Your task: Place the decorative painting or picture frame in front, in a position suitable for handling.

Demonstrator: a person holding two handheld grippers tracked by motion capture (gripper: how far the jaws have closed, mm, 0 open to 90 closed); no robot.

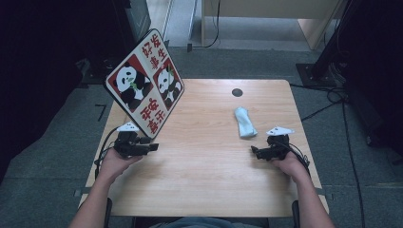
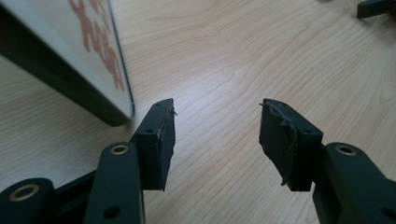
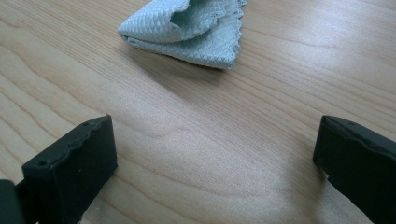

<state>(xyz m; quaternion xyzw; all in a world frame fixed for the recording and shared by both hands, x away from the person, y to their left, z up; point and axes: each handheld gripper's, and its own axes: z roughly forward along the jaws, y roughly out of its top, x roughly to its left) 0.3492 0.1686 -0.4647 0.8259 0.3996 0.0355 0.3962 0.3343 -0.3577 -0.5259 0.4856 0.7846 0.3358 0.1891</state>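
Panda board: tilted up at table's far-left edge, just beside left gripper, jaws apart, nothing between. Cloth: folded, right of centre, just far of right gripper, jaws wide, released. Bare wood between the grippers; hole far.

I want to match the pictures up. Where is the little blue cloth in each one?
High view: the blue cloth lies right of the middle, just up-left of the right gripper.
Left gripper view: not in it.
Right gripper view: top middle, ahead of the open jaws.
Shared landmark: the wooden table.
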